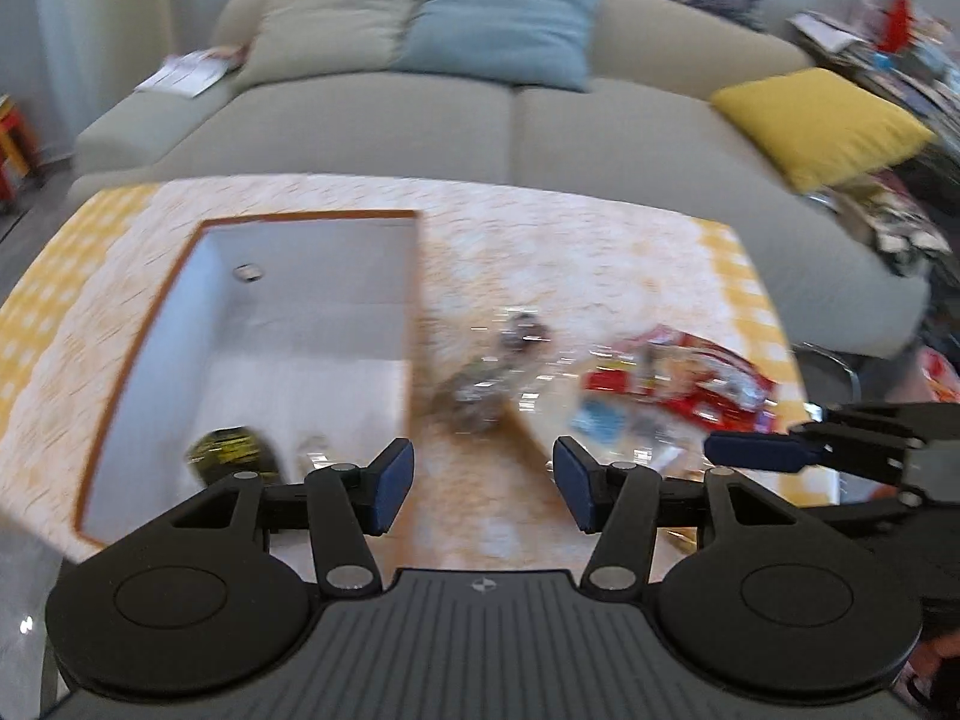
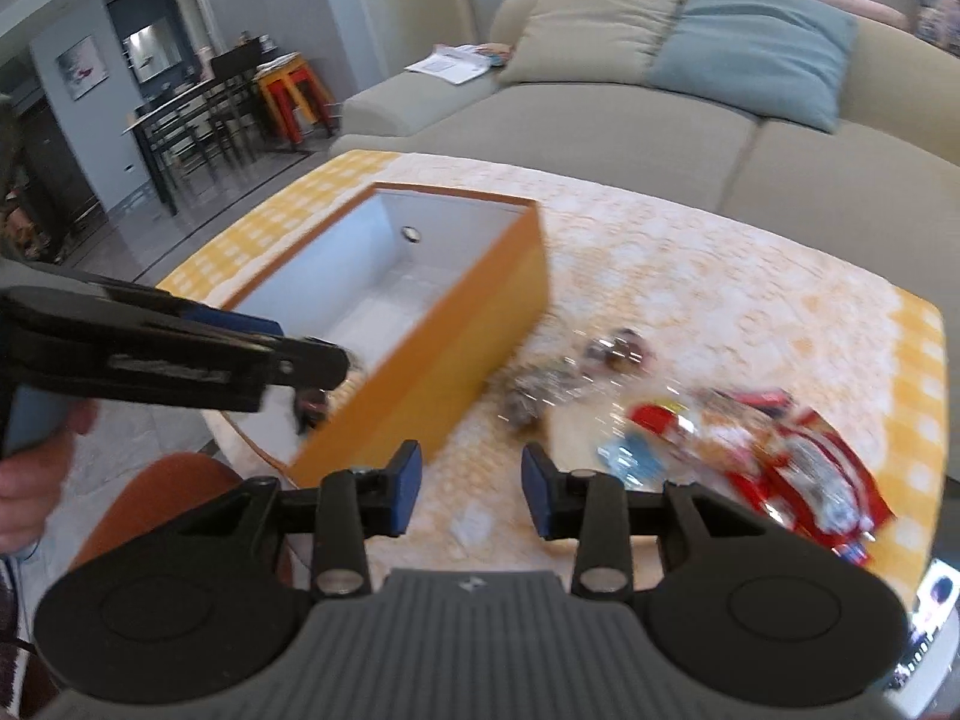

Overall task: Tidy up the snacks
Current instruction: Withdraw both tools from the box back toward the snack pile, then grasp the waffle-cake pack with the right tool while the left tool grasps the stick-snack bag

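Your left gripper [image 1: 483,483] hangs open over the table [image 1: 600,240], nothing between its pads, just right of the box [image 1: 300,324]. Your right gripper [image 2: 470,489] is open too, empty, in front of the box's orange wall. A dark packet [image 1: 231,453] lies in the box's near corner. The other snacks [image 2: 768,456] lie blurred on the cloth right of the box, clear wrappers [image 2: 540,390] nearest it.

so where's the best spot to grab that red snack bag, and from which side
Probably the crinkled end of the red snack bag nearest the right gripper, coming down from above. The bag lies flat on the table, so its thin loose edge should pinch more easily than the wide middle. Both grippers are open and empty; the right is closer. Blur hides the seam.
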